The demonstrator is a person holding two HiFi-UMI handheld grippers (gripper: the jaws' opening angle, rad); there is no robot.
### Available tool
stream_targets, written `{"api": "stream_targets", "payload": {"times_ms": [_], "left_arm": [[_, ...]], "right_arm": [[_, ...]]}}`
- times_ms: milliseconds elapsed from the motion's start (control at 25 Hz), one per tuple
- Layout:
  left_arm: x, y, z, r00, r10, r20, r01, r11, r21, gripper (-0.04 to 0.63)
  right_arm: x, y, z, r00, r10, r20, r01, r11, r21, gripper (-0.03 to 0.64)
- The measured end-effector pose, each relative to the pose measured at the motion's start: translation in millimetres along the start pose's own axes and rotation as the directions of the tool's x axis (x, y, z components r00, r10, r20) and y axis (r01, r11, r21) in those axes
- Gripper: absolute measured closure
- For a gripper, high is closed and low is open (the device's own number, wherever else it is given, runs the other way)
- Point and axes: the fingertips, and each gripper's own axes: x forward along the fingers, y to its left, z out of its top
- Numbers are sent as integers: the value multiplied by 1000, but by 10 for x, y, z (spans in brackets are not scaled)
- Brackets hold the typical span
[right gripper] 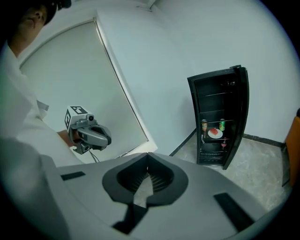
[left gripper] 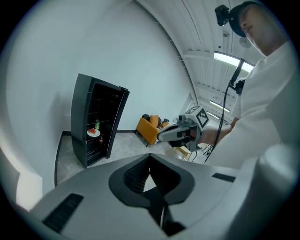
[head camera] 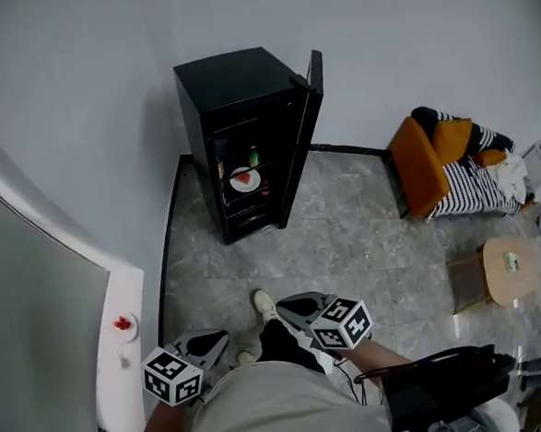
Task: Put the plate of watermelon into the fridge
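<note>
The fridge (head camera: 247,138) is a tall black box with its door swung open. It stands against the smooth white wall, on a gray stone floor (head camera: 346,233). The round white plate of watermelon (head camera: 245,179) sits on a thin wire shelf in the middle of the fridge, next to a green can (head camera: 254,156). The left gripper (head camera: 213,339) and the right gripper (head camera: 293,306) are well away from the fridge. Each has its jaws pressed together on nothing. A soft orange chair (head camera: 415,168) sits off to one side of the fridge.
</note>
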Motion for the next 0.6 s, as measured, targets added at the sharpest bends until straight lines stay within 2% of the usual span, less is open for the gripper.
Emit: {"api": "stream_targets", "payload": {"times_ms": [360, 600], "left_arm": [[-203, 32, -56, 998, 39, 43, -37, 999, -37, 584], [-306, 116, -126, 995, 77, 58, -73, 995, -61, 584]], "right_arm": [[132, 377, -2, 997, 70, -43, -73, 996, -59, 602], [184, 474, 110, 995, 88, -51, -93, 990, -102, 603]]}}
